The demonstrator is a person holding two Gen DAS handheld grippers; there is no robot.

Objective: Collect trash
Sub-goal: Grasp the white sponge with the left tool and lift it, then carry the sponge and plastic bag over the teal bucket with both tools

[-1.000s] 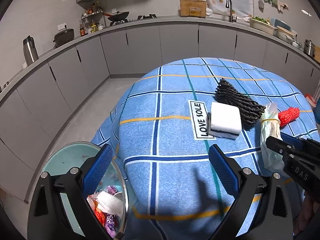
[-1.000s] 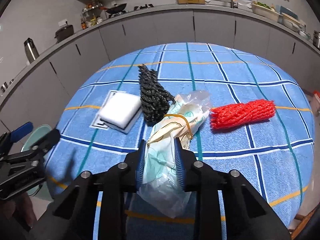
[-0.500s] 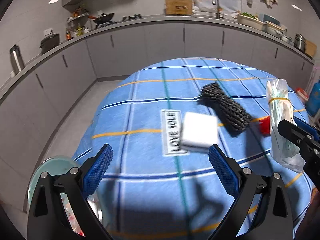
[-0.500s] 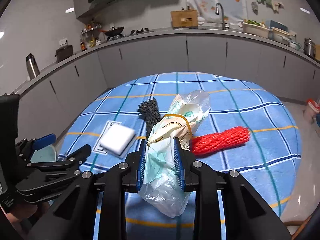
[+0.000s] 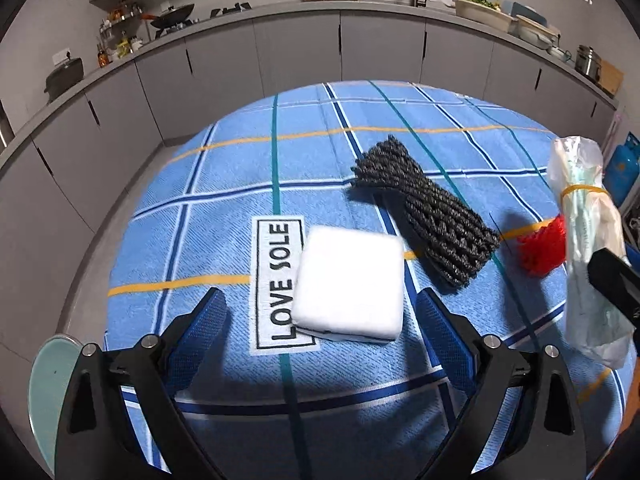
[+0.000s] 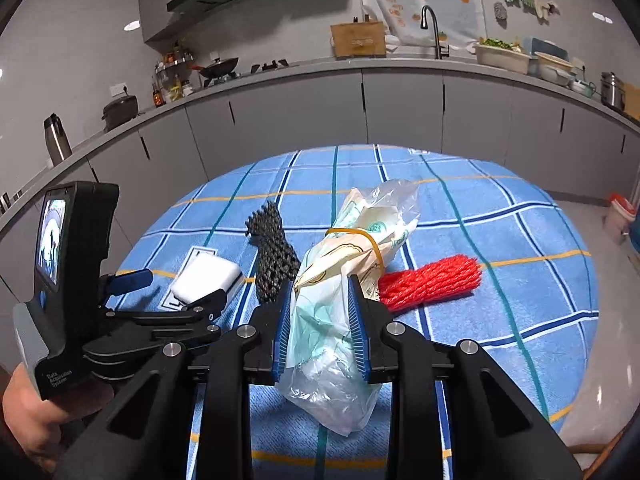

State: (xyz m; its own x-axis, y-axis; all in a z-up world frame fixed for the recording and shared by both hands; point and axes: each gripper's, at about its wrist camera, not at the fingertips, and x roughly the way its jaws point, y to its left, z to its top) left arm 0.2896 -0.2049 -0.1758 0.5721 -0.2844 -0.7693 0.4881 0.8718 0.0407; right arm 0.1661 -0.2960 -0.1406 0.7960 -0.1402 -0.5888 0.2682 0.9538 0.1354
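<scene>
Clear plastic bag (image 6: 336, 320), bundled with a yellow rubber band and stuffed with pale wrappers, clamped between the blue pads of the right gripper (image 6: 320, 332) and lifted clear of the tabletop (image 6: 520, 280); jaws narrowed tight onto its middle. Just behind it on the blue checked cloth, a red mesh bundle (image 6: 432, 280) and a black mesh bundle (image 6: 274, 256), lying near each other. Further left, a white foam block (image 5: 350, 284), resting partly over a "LOVE SOLE" label (image 5: 280, 284). Left gripper (image 5: 320, 336) poised over the near edge of that block, jaws wide and just closing a little, pads either side of it but not touching, nothing held. Down at the left edge, past the cloth, the rim of a pale green bin (image 5: 44, 392), probably round, contents hidden. Grey kitchen cabinets (image 5: 300, 52) behind.
</scene>
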